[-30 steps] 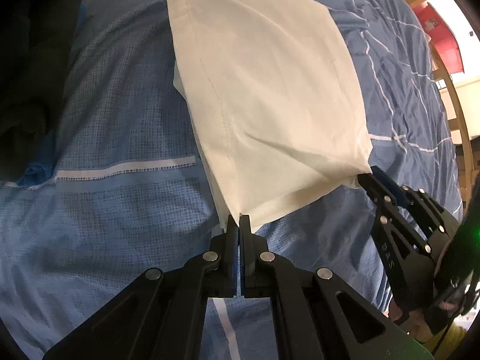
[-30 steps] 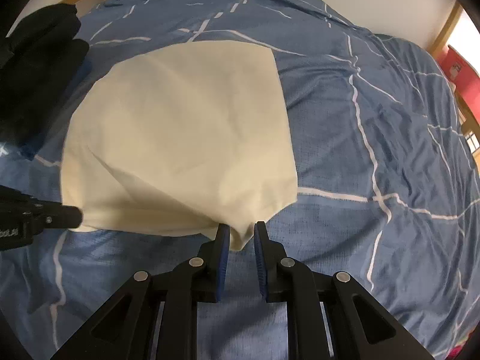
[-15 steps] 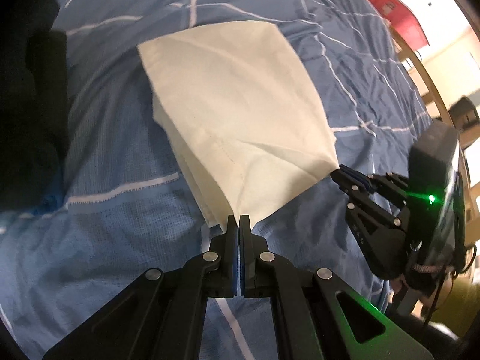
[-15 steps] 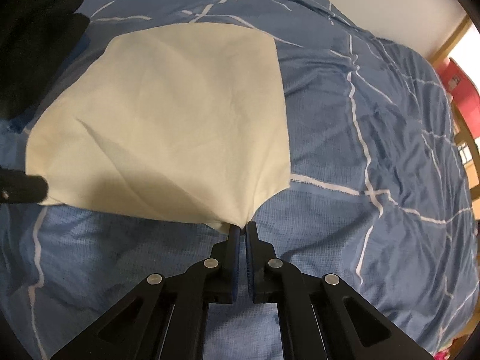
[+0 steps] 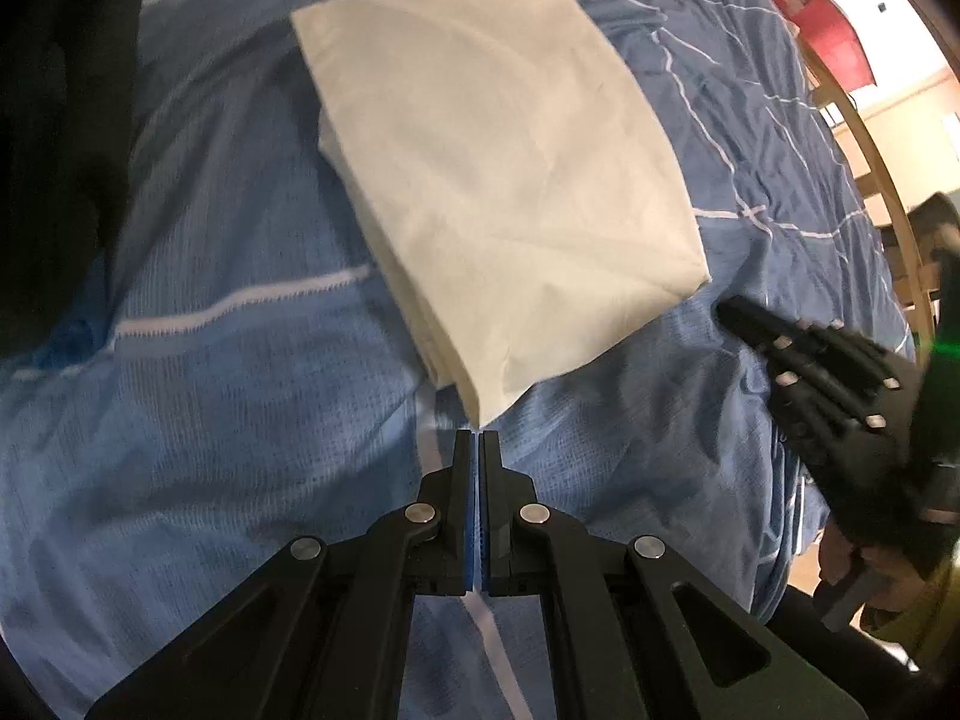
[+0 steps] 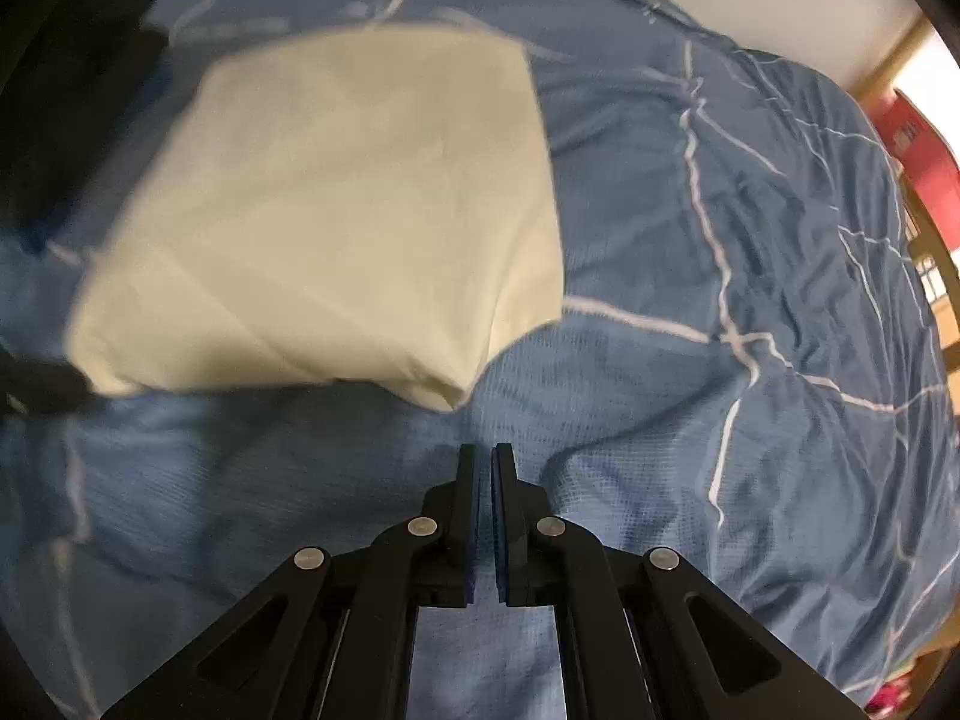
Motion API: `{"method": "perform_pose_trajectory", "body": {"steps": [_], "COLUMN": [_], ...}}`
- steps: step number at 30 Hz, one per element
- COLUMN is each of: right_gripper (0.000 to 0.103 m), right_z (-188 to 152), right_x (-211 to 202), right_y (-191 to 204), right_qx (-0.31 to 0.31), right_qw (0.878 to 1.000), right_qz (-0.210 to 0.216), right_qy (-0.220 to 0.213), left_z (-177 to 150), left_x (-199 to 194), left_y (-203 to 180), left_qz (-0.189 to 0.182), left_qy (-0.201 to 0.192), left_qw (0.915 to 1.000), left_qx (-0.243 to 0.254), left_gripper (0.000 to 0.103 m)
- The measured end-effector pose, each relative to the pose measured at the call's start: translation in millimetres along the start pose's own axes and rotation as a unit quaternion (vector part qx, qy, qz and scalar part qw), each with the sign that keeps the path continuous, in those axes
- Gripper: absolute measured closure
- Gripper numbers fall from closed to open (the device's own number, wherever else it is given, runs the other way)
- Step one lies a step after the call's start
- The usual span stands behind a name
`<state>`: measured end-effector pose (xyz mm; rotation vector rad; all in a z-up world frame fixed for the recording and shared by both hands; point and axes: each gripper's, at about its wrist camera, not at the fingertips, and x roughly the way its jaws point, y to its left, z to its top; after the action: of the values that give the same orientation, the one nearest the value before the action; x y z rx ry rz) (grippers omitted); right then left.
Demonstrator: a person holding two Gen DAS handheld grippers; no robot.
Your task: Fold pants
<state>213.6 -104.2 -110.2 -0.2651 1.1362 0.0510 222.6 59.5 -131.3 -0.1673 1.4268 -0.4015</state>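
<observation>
Nearby, dark clothes lie far left on the blue duvet. Folded pants run near-to-far; left gripper and right gripper clenched, empty.

The folded pants lie flat on the bed cover. In the left wrist view, the left gripper sits just before their nearest corner (a narrow gap, not touching), and the right gripper lies just beside the right-hand corner. A pile of clothing lies left of the pants. A bed frame stands beyond the cover's right edge.
</observation>
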Motion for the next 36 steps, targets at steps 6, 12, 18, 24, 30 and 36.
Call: {"method": "perform_pose_trajectory", "body": {"steps": [6, 12, 18, 24, 30, 36], "right_gripper": [0.099, 0.099, 0.099, 0.099, 0.099, 0.039], "right_z": [28.0, 36.5, 26.4, 11.4, 1.8, 49.8], "right_x": [-23.2, -6.0, 9.3, 31.7, 24.1, -23.0], "right_y": [12.8, 12.5, 18.4, 20.5, 12.6, -20.4], "right_qx": [-0.001, 0.022, 0.022, 0.013, 0.019, 0.068], "right_qw": [0.997, 0.997, 0.997, 0.998, 0.997, 0.995], "right_qz": [0.021, 0.042, 0.056, 0.06, 0.062, 0.063], "right_qy": [-0.069, -0.056, -0.037, 0.005, 0.039, -0.044], "left_z": [-1.5, 32.8, 44.9, 17.5, 11.6, 47.7], "left_x": [-37.8, -36.6, 14.1, 30.5, -9.2, -53.5], "left_y": [-4.4, -26.9, -30.1, -12.1, -16.2, -3.2], "left_qz": [0.01, 0.019, 0.019, 0.027, 0.081, 0.104], "left_qy": [-0.037, -0.09, -0.06, -0.02, -0.044, -0.148], "left_qw": [0.9992, 0.9956, 0.998, 0.9992, 0.9956, 0.9823], "left_qx": [-0.014, 0.017, 0.001, -0.023, -0.019, -0.048], "left_gripper": [0.101, 0.1, 0.1, 0.1, 0.096, 0.062]}}
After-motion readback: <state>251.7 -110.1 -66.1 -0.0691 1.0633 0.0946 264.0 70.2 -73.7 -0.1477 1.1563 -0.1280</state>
